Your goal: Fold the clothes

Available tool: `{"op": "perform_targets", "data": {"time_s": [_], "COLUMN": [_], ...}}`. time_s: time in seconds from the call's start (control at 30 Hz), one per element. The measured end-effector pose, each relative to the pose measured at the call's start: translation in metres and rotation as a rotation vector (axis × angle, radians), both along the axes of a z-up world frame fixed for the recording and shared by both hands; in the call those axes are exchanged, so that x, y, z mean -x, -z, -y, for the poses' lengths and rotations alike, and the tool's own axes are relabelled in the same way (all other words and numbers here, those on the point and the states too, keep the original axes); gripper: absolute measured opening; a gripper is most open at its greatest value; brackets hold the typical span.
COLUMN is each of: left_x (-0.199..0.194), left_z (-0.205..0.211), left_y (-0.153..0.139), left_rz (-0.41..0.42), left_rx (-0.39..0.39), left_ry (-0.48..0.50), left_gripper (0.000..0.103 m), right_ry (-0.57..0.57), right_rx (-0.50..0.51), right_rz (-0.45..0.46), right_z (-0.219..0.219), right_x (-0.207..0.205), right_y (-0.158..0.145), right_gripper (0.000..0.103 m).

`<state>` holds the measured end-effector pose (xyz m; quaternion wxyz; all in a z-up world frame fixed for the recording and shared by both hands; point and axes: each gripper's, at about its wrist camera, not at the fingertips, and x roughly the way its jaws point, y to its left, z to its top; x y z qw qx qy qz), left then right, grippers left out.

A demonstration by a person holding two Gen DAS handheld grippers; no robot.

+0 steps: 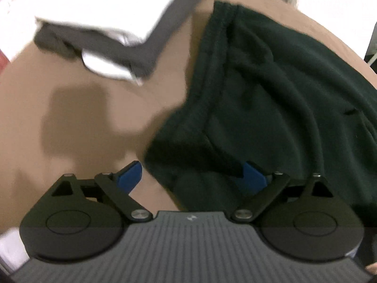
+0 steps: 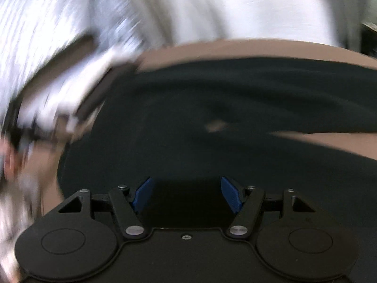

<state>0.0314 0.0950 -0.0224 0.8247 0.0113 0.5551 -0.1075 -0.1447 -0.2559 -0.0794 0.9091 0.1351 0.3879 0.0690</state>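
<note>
The left hand-held gripper (image 1: pixel 192 176) stands wide, its blue pads (image 1: pixel 130 176) far apart above the tan worktop (image 1: pixel 94 118). A corner of the dark green garment (image 1: pixel 271 89) lies across the gap between them and covers part of the right-side pad, but neither pad presses on the cloth, so nothing is gripped. The garment lies rumpled over the right part of the worktop in this view, with a seamed edge running down its left side and a thick fold curving toward the gripper. Toward the far left corner of the worktop sits a pile of folded clothes (image 1: pixel 113 23), white pieces layered with a grey one, well apart from the green garment, with bare tan surface between them.

The right wrist view is heavily blurred. The right hand-held gripper (image 2: pixel 187 194) has its blue pads (image 2: pixel 143 193) moderately apart, and dark cloth fills the space between and behind them. Whether the pads press on that cloth cannot be told. The dark green garment (image 2: pixel 212 99) spreads over most of the middle of this view, with a strip of tan worktop (image 2: pixel 235 49) visible beyond its far edge and another patch at the right. At the left, a blurred mass of white and grey clothes (image 2: pixel 70 70) lies beside the garment.
</note>
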Motion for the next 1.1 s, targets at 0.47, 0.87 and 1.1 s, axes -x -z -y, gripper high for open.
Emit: {"op": "perform_targets", "data": {"time_s": [0.47, 0.87, 1.1], "left_x": [0.0, 0.036, 0.042], "left_z": [0.016, 0.053, 0.04], "left_y": [0.032, -0.049, -0.064], "left_rz": [-0.053, 0.455, 0.458], "left_rx": [0.142, 0.015, 0.086], "left_ry": [-0.013, 0.163, 0.104], "left_gripper": [0.021, 0.009, 0.009], "right_ry": [-0.325, -0.251, -0.178], "right_rx": [0.284, 0.236, -0.122], "right_rz": [-0.155, -0.062, 0.065], "right_z": [-0.074, -0.049, -0.059], "right_x": [0.01, 0.017, 0.006], "right_y": [0.03, 0.017, -0.024], "right_gripper": [0.075, 0.093, 0.094]}}
